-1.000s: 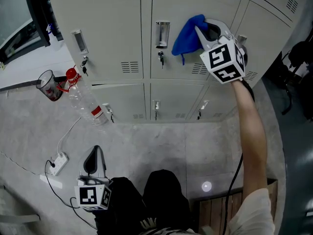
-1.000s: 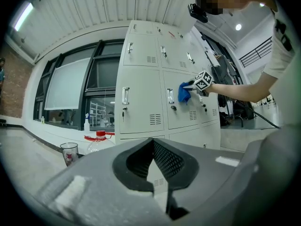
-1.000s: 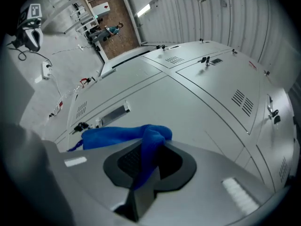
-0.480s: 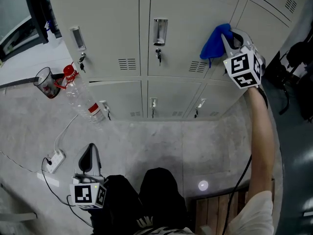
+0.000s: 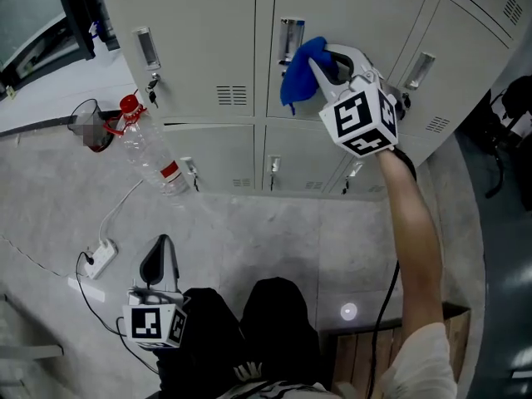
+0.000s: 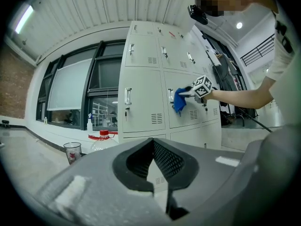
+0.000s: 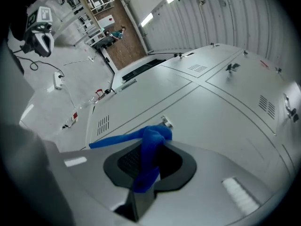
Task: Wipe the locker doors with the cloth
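While our right gripper point(image 5: 324, 63) clamps the crumpled blue cloth point(image 5: 298, 75) against the pale grey metal locker door point(image 5: 357, 11) just ahead of its jaws, we should press evenly in overlapping strokes, with our left gripper point(image 5: 158, 264) closed and empty.

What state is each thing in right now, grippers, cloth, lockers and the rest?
right gripper: shut on the blue cloth.
blue cloth: bunched, against a locker door.
left gripper: shut, empty, held low.
locker doors: all closed.
plastic bottle: red cap on.
power strip: on the floor, cable plugged in.
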The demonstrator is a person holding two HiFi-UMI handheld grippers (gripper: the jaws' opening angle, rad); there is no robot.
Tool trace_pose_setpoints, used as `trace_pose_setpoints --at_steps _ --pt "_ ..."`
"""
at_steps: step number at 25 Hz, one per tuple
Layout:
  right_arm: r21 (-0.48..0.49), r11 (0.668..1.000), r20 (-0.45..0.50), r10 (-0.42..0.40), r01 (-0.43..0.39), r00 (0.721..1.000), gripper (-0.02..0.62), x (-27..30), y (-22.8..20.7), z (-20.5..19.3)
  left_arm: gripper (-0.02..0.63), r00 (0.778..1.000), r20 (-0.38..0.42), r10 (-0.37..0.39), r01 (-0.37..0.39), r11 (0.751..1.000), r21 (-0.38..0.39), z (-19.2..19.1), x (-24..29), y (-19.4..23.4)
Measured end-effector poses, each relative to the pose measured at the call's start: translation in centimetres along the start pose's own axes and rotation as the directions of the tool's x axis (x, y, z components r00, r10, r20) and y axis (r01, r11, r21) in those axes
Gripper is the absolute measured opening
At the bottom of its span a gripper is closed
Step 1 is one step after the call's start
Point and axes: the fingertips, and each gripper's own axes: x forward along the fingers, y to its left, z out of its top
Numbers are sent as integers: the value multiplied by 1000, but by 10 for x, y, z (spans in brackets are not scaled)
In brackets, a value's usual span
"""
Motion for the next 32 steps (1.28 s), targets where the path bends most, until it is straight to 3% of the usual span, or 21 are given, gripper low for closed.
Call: trace_pose_setpoints --at_steps 5,11,19,32 --pt "-93 995 -29 37 -39 999 44 48 37 11 0 1000 -6 23 -23 1000 8 0 -6 7" --pt "-153 988 -61 18 -27 998 44 44 33 -3 0 1000 -6 26 -26 1000 3 -3 -3 8" --pt "-178 984 -155 -26 -2 988 44 5 2 -61 0 1000 -9 19 -19 1000 -4 -6 0 7" --pt "-162 985 -311 -109 61 944 44 -55 -47 -150 0 1000 -9 8 -8 1000 4 -3 1 1"
